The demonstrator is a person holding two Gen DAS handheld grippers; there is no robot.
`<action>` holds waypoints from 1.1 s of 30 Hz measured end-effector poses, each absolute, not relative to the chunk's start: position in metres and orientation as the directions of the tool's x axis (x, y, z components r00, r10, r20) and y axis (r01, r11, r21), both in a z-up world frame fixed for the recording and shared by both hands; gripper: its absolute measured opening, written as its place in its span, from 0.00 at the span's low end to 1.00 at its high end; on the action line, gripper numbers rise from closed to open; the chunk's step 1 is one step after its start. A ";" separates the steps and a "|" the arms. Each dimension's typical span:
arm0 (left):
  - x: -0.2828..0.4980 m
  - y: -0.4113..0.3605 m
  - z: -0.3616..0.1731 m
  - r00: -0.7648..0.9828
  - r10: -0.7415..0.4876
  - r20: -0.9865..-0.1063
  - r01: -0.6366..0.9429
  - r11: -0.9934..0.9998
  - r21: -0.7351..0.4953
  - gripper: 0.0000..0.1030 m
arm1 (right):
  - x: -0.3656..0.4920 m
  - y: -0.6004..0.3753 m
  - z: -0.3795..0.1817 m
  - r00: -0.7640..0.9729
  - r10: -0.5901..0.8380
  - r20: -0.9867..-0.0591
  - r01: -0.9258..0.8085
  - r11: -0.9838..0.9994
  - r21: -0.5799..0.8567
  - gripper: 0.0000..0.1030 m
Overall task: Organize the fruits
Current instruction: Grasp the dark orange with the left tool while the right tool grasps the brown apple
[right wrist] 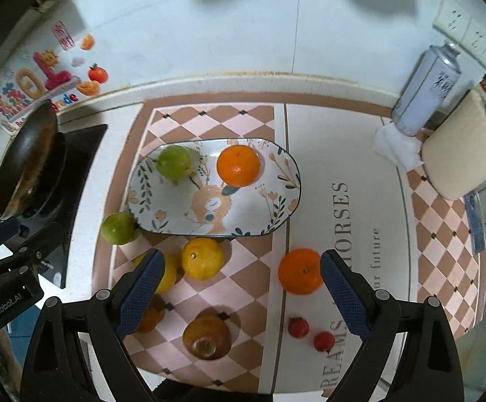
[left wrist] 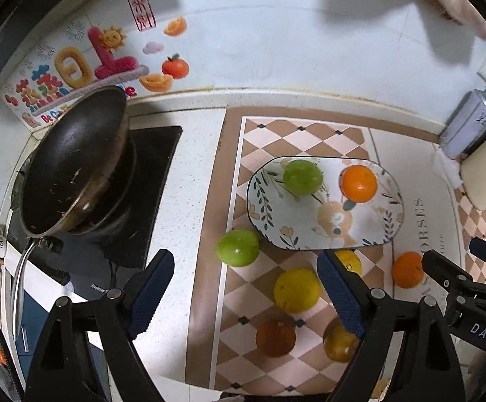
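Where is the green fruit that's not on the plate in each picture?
Left wrist view: green fruit, left of centre, by the plate's lower-left rim.
Right wrist view: green fruit, left side, same corner.
Shared landmark: the bunny-patterned plate.

green fruit, orange on plate

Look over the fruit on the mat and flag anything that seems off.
One fruit near the front edge of the checkered mat looks bad: dull brownish skin with a dark, sunken patch, unlike the bright yellow fruit behind it. Possibly bruised or rotting. Nothing has spilled.
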State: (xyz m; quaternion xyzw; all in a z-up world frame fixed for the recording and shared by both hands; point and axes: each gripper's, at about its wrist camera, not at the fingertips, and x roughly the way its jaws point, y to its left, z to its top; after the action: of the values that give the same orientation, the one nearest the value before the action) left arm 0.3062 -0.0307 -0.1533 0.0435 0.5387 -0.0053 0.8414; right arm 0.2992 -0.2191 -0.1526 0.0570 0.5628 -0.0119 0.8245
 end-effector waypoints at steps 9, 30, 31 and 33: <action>0.264 -0.027 -0.107 0.512 0.007 -0.859 0.064 0.997 0.046 0.85 | 0.255 -0.218 -0.107 0.450 0.041 -0.892 0.100 0.990 0.096 0.93; 0.261 -0.009 -0.208 0.274 0.068 -0.959 0.036 0.996 0.081 1.00 | 0.252 -0.194 -0.300 0.034 0.288 -0.957 0.129 0.948 0.290 0.92; 0.262 -0.008 -0.218 0.243 0.068 -0.968 0.030 0.997 0.078 1.00 | 0.254 -0.190 -0.307 0.021 0.291 -0.956 0.121 0.949 0.291 0.88; 0.262 -0.008 -0.237 0.189 0.058 -0.980 0.022 0.998 0.064 1.00 | 0.257 -0.183 -0.321 -0.020 0.290 -0.957 0.097 0.953 0.287 0.75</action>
State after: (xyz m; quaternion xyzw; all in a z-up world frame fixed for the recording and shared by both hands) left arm 0.2625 -0.0085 -0.2366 0.0317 0.6365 0.0117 0.7705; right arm 0.2570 -0.1827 -0.3211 0.1361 0.7105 0.0702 0.6868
